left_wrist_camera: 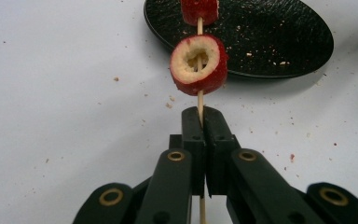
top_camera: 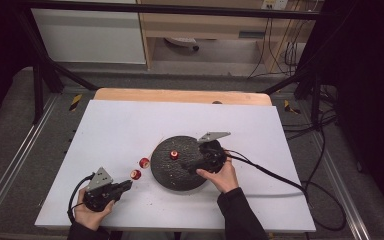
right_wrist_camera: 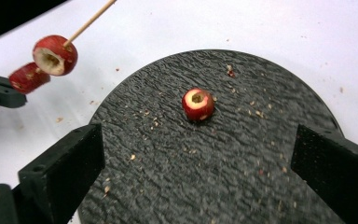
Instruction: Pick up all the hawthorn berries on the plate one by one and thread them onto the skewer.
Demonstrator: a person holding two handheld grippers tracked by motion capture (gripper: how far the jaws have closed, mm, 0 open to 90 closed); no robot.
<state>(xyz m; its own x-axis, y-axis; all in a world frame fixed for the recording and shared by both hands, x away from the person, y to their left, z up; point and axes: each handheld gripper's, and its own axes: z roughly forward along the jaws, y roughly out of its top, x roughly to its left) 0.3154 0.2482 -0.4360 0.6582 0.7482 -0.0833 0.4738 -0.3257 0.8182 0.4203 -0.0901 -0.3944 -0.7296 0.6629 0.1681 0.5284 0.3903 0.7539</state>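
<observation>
1. Nearest the camera sits the white table [top_camera: 130, 125], with your forearms coming in over its near edge; it is speckled with crumbs around the work.
2. Next in size is the black plate [top_camera: 172, 175], right of centre, rough-surfaced and littered with crumbs. One cored red fruit piece [right_wrist_camera: 197, 104] lies loose on it, hole facing up, well apart from everything else.
3. Your right gripper [top_camera: 192, 162] hovers over the plate's right side with its jaws spread wide and nothing between them. In the right gripper view the loose piece lies ahead, roughly centred between the two pads.
4. Your left gripper [top_camera: 126, 186] waits at the near left, jaws pinched tight on the wooden skewer [left_wrist_camera: 199, 98], which points away towards the plate.
5. Two fruit pieces already ride that skewer: the nearer threaded piece [left_wrist_camera: 198, 58] just beyond the jaw tips, the farther threaded piece [left_wrist_camera: 199, 10] right behind it, over the plate's rim.
6. So you look to be mid-job, threading fruit: two on, one to go.
7. Next, as I read it, bring the right gripper down, close gently on the loose piece without crushing it, then line its hole up with the skewer tip while your left holds the stick level and steady.
</observation>
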